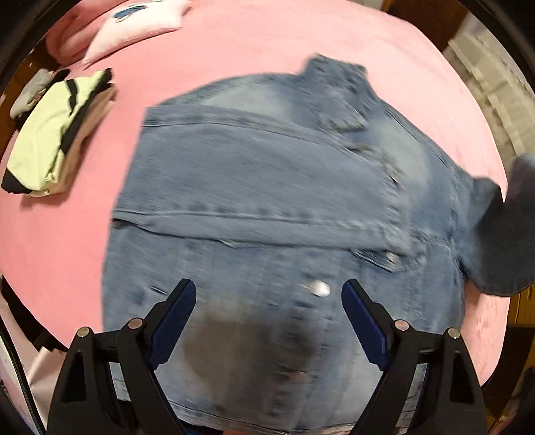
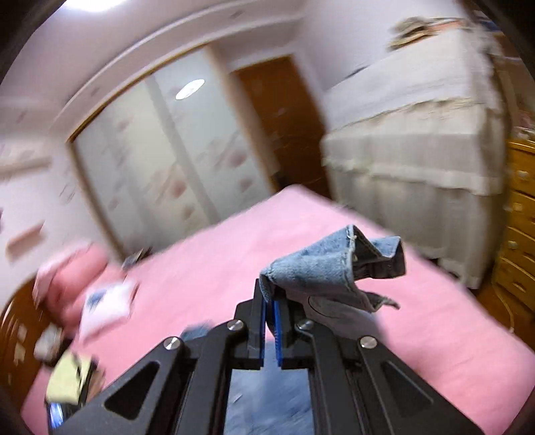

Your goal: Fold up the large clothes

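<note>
denim jacket (image 1: 267, 207) on pink bed (image 1: 254, 50), left gripper (image 1: 269, 289) wide above it

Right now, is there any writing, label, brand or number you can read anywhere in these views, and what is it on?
No readable text in either view.
Pillow on the pink bed: a blue mark, too blurred to tell if it is lettering.
Denim jacket: metal buttons only, no legible label.
Folded clothes: plain colour blocks, no writing.

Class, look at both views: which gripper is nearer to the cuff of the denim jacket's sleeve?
Right. The right gripper is shut on the sleeve cuff, lifted above the pink bed. The left gripper hangs open over the jacket body, holding nothing.
</note>
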Tool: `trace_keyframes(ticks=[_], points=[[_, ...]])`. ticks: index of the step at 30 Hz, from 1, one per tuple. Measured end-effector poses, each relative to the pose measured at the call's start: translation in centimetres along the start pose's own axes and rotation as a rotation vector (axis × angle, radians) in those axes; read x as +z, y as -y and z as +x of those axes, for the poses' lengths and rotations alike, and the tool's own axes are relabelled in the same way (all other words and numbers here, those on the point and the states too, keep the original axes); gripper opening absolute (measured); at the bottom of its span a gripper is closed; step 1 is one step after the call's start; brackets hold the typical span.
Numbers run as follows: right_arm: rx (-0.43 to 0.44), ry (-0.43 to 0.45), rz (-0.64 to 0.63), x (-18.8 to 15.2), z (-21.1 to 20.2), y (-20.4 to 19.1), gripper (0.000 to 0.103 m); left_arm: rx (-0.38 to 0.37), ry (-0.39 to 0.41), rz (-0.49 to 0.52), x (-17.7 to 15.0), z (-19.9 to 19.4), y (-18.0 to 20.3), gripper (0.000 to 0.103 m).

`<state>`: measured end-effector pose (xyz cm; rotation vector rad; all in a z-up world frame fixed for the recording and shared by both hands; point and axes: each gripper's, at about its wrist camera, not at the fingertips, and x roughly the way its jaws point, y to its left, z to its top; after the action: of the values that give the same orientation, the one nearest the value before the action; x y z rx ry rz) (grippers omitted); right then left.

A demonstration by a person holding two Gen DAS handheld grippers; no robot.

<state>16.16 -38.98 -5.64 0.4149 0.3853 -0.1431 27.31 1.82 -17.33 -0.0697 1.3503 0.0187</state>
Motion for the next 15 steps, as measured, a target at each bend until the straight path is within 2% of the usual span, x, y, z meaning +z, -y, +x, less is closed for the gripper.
trace_keyframes(ticks=[3, 6, 8, 11, 13, 15], points=[[0.052, -0.112, -0.112, -4.4, 3.1, -5.1, 0.003, -0.017, 0.004, -0.034, 0.6, 0.3, -3.5, 0.088], [0.080, -0.257, -0.257, -11.5, 7.3, -9.5, 0.003, -0.004, -0.022, -0.051, 1.0, 1.5, -6.2, 0.088], [0.090, -0.358, -0.280, -15.7, 9.9, -10.5, 0.004, 0.001, -0.035, -0.056, 1.1, 2.2, -7.6, 0.088], [0.044, -0.485, -0.339, -20.4, 12.3, -11.5, 0.004, -0.005, -0.047, -0.051, 1.1, 3.0, -8.7, 0.088], [0.046, -0.523, -0.362, -22.2, 12.4, -12.1, 0.007, -0.013, -0.057, -0.036, 1.1, 3.6, -8.9, 0.088], [0.050, -0.554, -0.377, -23.1, 12.4, -12.5, 0.015, -0.017, -0.068, -0.013, 1.2, 4.2, -8.7, 0.088]])
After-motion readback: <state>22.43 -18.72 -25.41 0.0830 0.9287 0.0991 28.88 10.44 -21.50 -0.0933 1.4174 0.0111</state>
